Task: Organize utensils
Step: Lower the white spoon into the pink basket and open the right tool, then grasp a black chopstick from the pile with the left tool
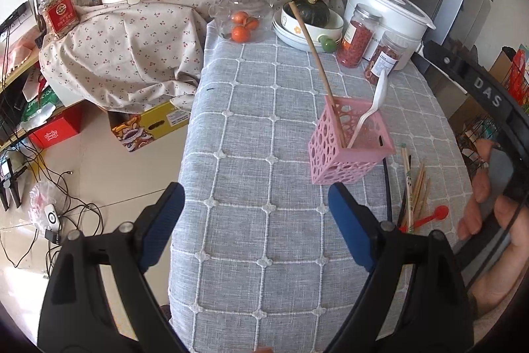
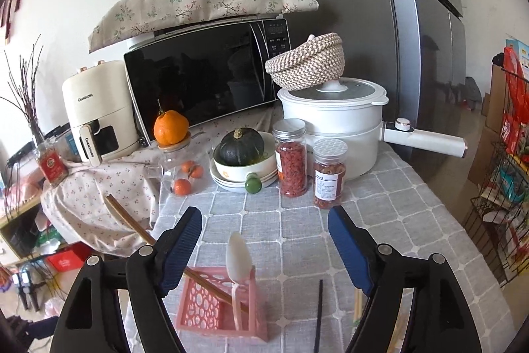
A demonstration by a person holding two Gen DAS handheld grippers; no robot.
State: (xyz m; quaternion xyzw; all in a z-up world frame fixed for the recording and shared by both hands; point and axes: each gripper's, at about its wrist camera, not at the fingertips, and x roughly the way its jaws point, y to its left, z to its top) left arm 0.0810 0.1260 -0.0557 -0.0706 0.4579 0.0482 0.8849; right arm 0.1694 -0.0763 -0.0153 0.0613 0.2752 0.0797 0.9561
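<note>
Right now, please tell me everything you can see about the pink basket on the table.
The pink basket is a small square holder, apparently plastic, its walls pierced with round holes. It stands upright on the grey checked tablecloth. A wooden chopstick and a white plastic spoon lean inside it. Neither gripper touches it.

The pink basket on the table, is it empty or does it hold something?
Not empty: the pink basket holds a white spoon and a wooden chopstick, both leaning out.

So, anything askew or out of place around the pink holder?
Nothing spilled or broken. The pink holder stands upright with a wooden chopstick and white spoon leaning inside; loose chopsticks and a red spoon lie unsorted beside it.
</note>
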